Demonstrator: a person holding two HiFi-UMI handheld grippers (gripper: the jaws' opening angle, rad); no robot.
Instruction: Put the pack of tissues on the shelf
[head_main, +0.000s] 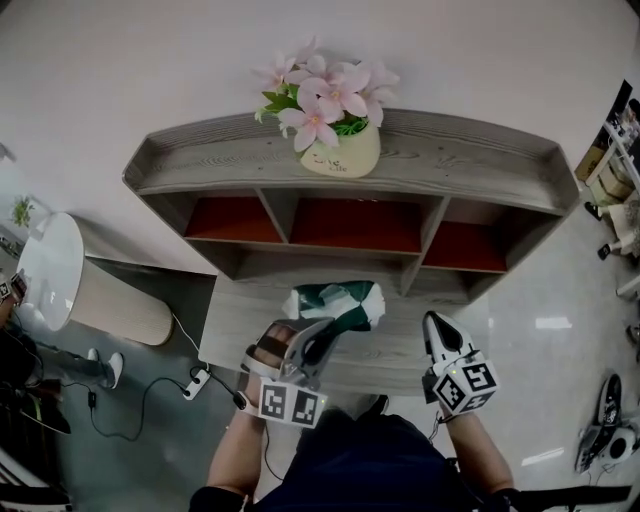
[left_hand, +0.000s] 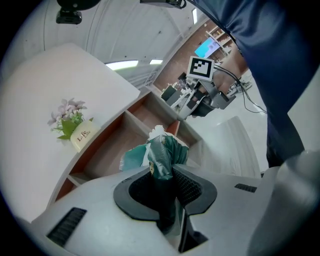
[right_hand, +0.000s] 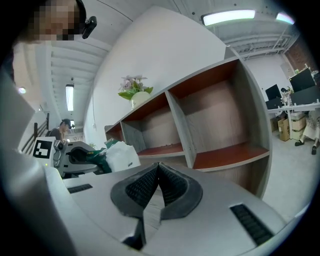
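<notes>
While the pack of tissues is clamped by its green wrapper between the fingers of the left gripper, it juts just ahead of them, short of the shelf. Right gripper: fingers together, nothing between them. Judged: pickup done. Left to do: carry into an open compartment beyond the fingertips, then release. Flower pot sits on the top board.
</notes>
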